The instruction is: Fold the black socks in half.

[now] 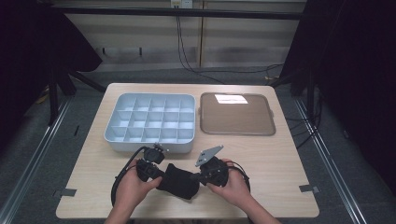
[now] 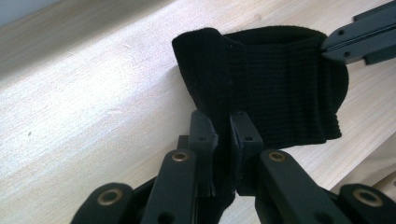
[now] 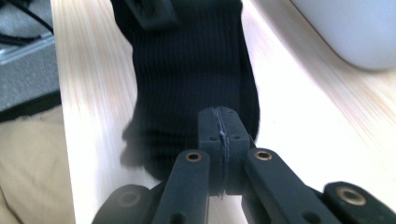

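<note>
Sock (image 1: 179,182), black and ribbed, sits low in the high view's frame, just below centre, stretched between two tools above the desk (image 1: 280,163). Left tool (image 1: 156,175) is clamped on a bunched fold at one end; right tool (image 1: 198,177) is pinched tight on a thin edge of knit at the other. Fabric looks light, soft and limp, likely to sag and slip if gripped by a single layer. A sound hold would take the thicker cuff or a doubled fold. Divided box (image 1: 152,121) and tray (image 1: 237,114) lie higher in frame, well apart from the sock.
</note>
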`<state>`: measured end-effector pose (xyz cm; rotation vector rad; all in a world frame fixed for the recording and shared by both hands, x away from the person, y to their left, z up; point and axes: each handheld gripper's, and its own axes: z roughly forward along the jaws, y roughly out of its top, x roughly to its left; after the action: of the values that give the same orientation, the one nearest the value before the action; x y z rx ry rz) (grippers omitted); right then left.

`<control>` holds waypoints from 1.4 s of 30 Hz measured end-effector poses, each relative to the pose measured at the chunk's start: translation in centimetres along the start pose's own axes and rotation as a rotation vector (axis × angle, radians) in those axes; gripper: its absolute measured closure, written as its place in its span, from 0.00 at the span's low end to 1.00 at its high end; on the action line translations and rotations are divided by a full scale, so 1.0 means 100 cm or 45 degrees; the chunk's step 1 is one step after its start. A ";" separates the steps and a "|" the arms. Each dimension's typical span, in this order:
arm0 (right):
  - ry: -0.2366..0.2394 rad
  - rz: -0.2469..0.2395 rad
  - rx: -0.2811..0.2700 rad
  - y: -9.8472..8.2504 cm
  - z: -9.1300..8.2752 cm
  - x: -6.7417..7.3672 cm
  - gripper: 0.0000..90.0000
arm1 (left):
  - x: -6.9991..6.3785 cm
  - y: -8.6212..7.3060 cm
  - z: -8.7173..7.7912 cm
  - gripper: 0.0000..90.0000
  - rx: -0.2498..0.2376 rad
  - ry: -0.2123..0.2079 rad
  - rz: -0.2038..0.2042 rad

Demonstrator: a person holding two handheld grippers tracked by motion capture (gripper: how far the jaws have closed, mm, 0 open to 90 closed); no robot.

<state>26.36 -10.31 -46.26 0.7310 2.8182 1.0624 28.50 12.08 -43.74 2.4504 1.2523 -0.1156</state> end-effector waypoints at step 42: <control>0.033 0.034 0.032 -0.012 0.024 0.004 1.00 | -0.027 0.012 -0.007 0.89 -0.012 -0.024 0.091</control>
<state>25.97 -9.51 -48.79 0.7652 2.8566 1.0491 27.79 9.68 -42.07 2.4767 1.1529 -0.1126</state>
